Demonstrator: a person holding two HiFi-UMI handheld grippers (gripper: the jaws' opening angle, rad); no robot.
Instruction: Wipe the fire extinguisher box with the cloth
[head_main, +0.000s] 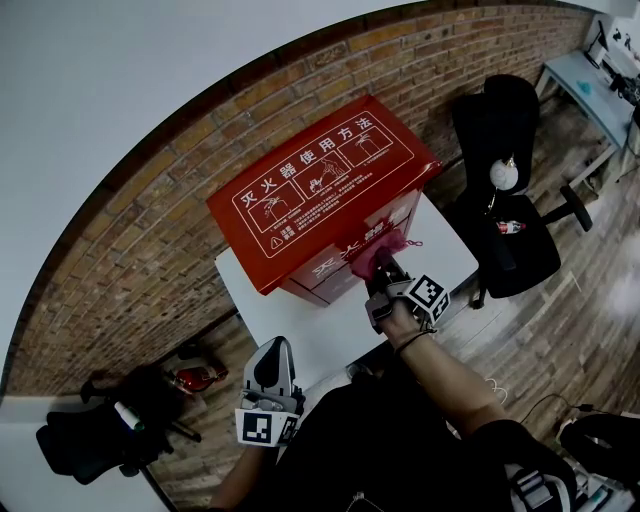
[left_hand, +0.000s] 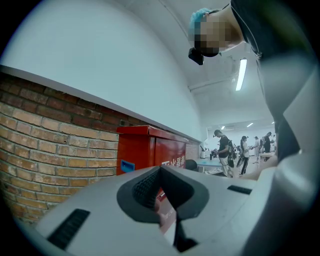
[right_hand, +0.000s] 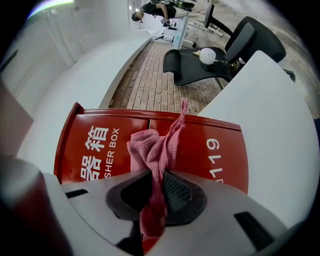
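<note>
Open-plan office or lab workspace. Brick wall (head_main: 150, 230) beyond the right claw (head_main: 383, 268); to its right, black office chair (head_main: 505, 235) on wood-plank floor (head_main: 570, 330), pale table (head_main: 592, 88) farther off. Far ahead of the left claw (left_hand: 162, 192), people (left_hand: 223, 150) standing under ceiling strip lights (left_hand: 243, 74).

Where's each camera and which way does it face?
Head view: on head, steeply down at box on table; left gripper, right gripper, forearm show.
Left gripper view: on left gripper, toward brick wall, box; shut jaws, torso show.
Right gripper view: on right gripper, toward box front; jaws clamp cloth.
Shared: box in all; cloth in head, right views.
</note>
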